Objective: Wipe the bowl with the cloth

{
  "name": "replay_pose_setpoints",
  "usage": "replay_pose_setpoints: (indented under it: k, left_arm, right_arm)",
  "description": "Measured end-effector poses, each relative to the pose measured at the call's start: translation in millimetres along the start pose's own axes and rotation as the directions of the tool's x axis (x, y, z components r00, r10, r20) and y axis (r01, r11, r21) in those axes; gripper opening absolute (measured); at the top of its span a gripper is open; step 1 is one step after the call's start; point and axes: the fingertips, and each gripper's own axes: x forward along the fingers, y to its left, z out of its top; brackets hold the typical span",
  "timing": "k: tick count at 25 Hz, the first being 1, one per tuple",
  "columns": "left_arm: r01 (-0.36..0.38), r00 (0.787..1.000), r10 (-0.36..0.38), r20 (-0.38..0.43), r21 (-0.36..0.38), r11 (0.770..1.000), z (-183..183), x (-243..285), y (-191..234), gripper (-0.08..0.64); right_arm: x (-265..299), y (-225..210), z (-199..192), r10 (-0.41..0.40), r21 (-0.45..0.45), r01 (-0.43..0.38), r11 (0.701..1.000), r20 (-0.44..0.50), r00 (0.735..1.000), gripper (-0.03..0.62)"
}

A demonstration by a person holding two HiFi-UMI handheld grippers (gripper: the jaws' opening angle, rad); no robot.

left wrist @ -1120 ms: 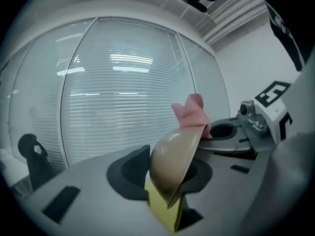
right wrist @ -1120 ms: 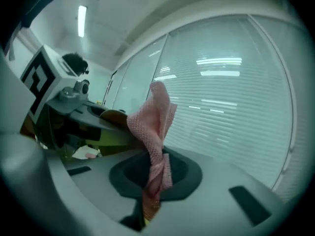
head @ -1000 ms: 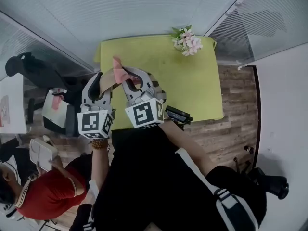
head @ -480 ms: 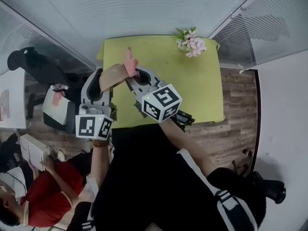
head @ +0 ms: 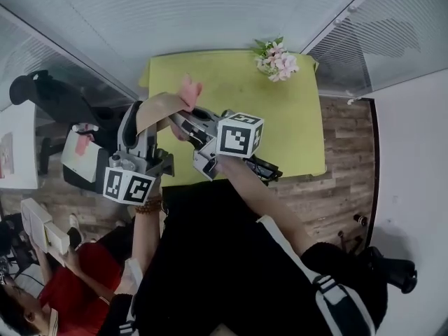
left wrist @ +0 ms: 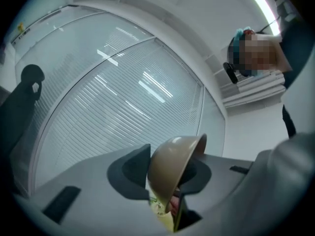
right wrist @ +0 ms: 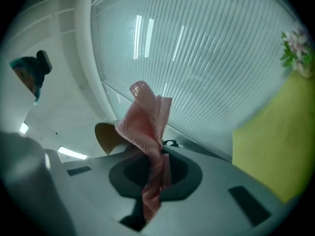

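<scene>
There is one tan bowl [head: 159, 109], one pink cloth [head: 189, 89] and one green worktop [head: 280, 131]. Two grippers show, the left gripper [left wrist: 167, 173] and the right gripper [right wrist: 156, 173], with two marker cubes, the left cube [head: 129, 185] and the right cube [head: 239, 136]. One bunch of flowers [head: 276, 60], one black device [head: 262, 168] and one onlooker [head: 77, 278] complete the count.

Green table [head: 280, 117] (flowers [head: 275, 60] at corner), wood floor [head: 343, 161], slatted blinds [head: 210, 12].

Head view steeply down over green table [head: 280, 138], gripper views close-up toward blinds [left wrist: 123, 107], all sharing the bowl [left wrist: 172, 166]
</scene>
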Motion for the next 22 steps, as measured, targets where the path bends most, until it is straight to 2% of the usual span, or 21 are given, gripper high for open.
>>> replay_pose_setpoints:
  k: [4,7,9,11,14,18,20,22]
  left_arm:
    - [-0.014,1.0,0.014,0.011,-0.043,0.999,-8,-6,18,0.103]
    - [-0.122,0.992,0.125,0.015,-0.117,0.986,-11,-14,51,0.097]
    - [-0.21,0.977,0.215,0.001,-0.2,0.957,-13,-23,81,0.091]
    - [-0.247,0.969,0.243,-0.046,-0.254,0.935,-21,-26,104,0.091]
    - [-0.28,0.956,0.241,-0.17,-0.266,0.923,-53,-24,120,0.091]
    - [-0.353,0.902,0.223,-0.371,-0.331,0.875,-130,-26,129,0.091]
    - [-0.391,0.864,0.196,-0.465,-0.372,0.842,-176,-28,130,0.091]
    - [-0.44,0.818,0.168,-0.55,-0.41,0.799,-224,-30,133,0.091]
  right_arm:
    - [8,-5,-25,0.078,0.138,-0.061,0.989,-0.118,0.99,0.02]
    - [9,-5,-47,0.097,0.153,-0.067,0.986,-0.196,0.976,0.018]
    - [8,-8,-61,0.09,0.164,-0.054,0.985,-0.22,0.971,0.014]
    - [5,-14,-66,0.075,0.173,-0.037,0.984,-0.222,0.972,0.014]
    - [0,-27,-57,0.005,0.129,0.019,0.991,-0.187,0.982,0.014]
    - [-13,-48,-27,-0.137,0.028,0.139,0.99,-0.068,0.988,0.015]
    - [-23,-55,-13,-0.198,-0.018,0.198,0.98,-0.01,0.98,0.014]
    - [-32,-61,-5,-0.247,-0.059,0.248,0.967,0.023,0.969,0.014]
